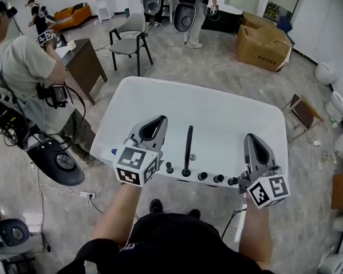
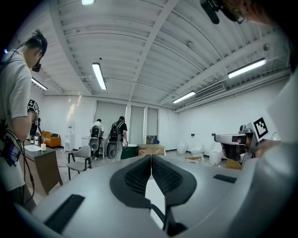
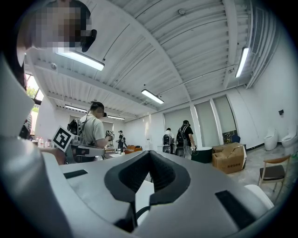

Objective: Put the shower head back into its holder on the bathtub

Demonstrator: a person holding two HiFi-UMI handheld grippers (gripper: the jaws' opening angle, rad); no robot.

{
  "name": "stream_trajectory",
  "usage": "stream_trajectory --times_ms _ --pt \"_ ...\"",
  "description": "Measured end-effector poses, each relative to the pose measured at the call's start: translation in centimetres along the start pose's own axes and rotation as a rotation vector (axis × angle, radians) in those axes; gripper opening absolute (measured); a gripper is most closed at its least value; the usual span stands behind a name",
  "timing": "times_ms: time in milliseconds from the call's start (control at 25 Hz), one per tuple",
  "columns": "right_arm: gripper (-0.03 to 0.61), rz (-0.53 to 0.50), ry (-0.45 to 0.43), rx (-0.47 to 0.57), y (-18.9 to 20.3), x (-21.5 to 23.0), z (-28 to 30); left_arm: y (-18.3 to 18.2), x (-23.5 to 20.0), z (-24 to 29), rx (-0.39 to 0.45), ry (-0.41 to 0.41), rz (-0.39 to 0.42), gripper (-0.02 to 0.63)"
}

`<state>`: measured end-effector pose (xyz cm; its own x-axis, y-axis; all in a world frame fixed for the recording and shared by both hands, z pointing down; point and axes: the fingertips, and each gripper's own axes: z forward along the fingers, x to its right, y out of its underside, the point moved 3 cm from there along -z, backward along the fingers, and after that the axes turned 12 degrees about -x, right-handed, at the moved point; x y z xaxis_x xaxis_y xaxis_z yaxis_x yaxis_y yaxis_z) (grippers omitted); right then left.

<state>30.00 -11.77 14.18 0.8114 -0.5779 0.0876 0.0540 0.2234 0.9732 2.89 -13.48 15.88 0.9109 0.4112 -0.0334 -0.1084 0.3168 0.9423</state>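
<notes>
The white bathtub [image 1: 230, 116] lies in front of me in the head view. A slim black shower head [image 1: 188, 147] stands over the tub's near rim, its lower end in the row of black knobs [image 1: 202, 176]. I cannot tell how it sits in the holder. My left gripper [image 1: 159, 120] hovers to its left and my right gripper [image 1: 252, 138] to its right, both apart from it. Both are shut with nothing between the jaws. The left gripper view shows the left gripper [image 2: 151, 157] pointing level across the room, and the right gripper [image 3: 150, 152] does the same in its view.
A person with a gripper stands at the left beside a dark desk [image 1: 86, 63]. A grey chair [image 1: 130, 41] and a cardboard box [image 1: 263, 45] stand beyond the tub. Toilets [image 1: 339, 102] line the right wall. Cables and a power strip [image 1: 87, 195] lie on the floor at left.
</notes>
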Motion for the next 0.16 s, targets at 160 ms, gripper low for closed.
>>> stream_trajectory --times_ms 160 --pt "0.011 -0.011 -0.016 0.007 0.42 0.44 -0.06 0.18 0.03 0.15 -0.005 -0.001 -0.005 0.020"
